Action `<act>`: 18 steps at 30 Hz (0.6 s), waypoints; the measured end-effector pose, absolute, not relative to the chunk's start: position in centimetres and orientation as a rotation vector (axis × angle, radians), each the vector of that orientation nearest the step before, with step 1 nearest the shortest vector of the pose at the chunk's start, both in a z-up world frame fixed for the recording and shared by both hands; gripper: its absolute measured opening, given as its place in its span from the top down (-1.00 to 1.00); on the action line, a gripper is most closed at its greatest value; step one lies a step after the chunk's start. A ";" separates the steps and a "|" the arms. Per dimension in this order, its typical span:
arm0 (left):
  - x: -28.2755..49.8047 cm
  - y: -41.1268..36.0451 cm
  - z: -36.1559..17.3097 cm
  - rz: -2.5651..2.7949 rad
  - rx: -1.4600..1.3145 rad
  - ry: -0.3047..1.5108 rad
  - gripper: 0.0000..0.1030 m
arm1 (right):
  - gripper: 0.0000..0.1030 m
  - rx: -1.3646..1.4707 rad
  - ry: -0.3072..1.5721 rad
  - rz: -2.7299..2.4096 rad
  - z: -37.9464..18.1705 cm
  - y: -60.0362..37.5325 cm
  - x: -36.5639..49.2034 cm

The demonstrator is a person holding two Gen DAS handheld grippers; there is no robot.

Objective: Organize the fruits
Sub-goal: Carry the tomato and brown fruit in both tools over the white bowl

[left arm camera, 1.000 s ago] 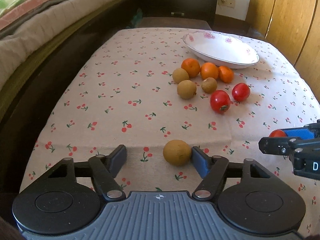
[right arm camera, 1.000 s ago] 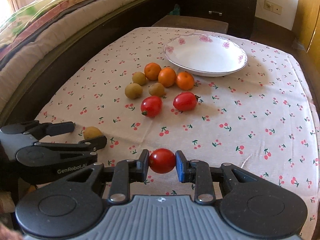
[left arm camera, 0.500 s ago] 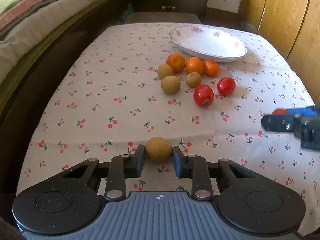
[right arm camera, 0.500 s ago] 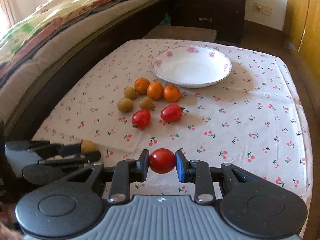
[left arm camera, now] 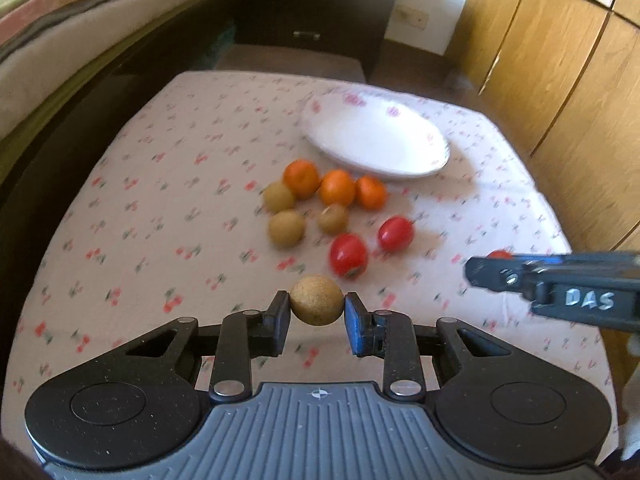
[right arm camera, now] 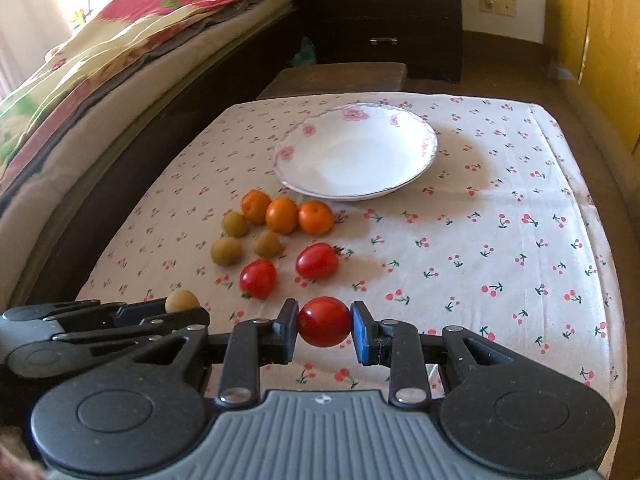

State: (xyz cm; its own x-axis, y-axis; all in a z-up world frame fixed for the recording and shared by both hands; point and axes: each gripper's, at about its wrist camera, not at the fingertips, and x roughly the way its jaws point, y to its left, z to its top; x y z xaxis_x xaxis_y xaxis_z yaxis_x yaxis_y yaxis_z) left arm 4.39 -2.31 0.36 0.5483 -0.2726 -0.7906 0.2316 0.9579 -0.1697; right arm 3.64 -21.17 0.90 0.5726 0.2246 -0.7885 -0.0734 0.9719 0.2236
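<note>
While both grippers are hanging over the near end of the table, each is carrying a fruit. The left gripper is pinching a brown fruit between its pads, and the right gripper is pinching a tomato; both fruits are sitting clear of the cloth, it seems.

Everything now is turning on the plate, which is lying empty toward the far end. From the right gripper it is sitting at about twelve o'clock, nearly dead ahead. From the left gripper it is lying nearer one o'clock, with the loose cluster in between: three oranges, three more brown fruits and two tomatoes, the oranges just short of the rim.

Judging by this, the right hand is having the straighter run, past the cluster's three o'clock side. The left will probably need to carry over the pile. Both fruits are round, so no long axis is mattering.
</note>
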 end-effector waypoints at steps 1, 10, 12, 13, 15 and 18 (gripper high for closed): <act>4.8 -2.5 0.5 -0.304 -0.059 0.941 0.28 | 0.42 0.177 0.948 0.171 0.9 -21.3 4.0; 9.9 -5.4 2.0 -0.340 -0.088 0.903 0.28 | 0.42 0.197 0.927 0.145 1.5 -22.3 8.3; 11.2 -5.9 2.1 -0.341 -0.098 0.898 0.28 | 0.42 0.192 0.923 0.138 1.6 -22.7 9.5; 11.8 -6.2 2.1 -0.342 -0.103 0.900 0.27 | 0.42 0.194 0.922 0.134 1.6 -22.9 10.2; 13.0 -6.6 1.7 -0.339 -0.110 0.908 0.27 | 0.42 0.201 0.921 0.128 1.6 -23.4 11.5; 14.6 -7.2 1.4 -0.333 -0.112 0.916 0.27 | 0.42 0.186 0.930 0.126 1.2 -23.5 13.2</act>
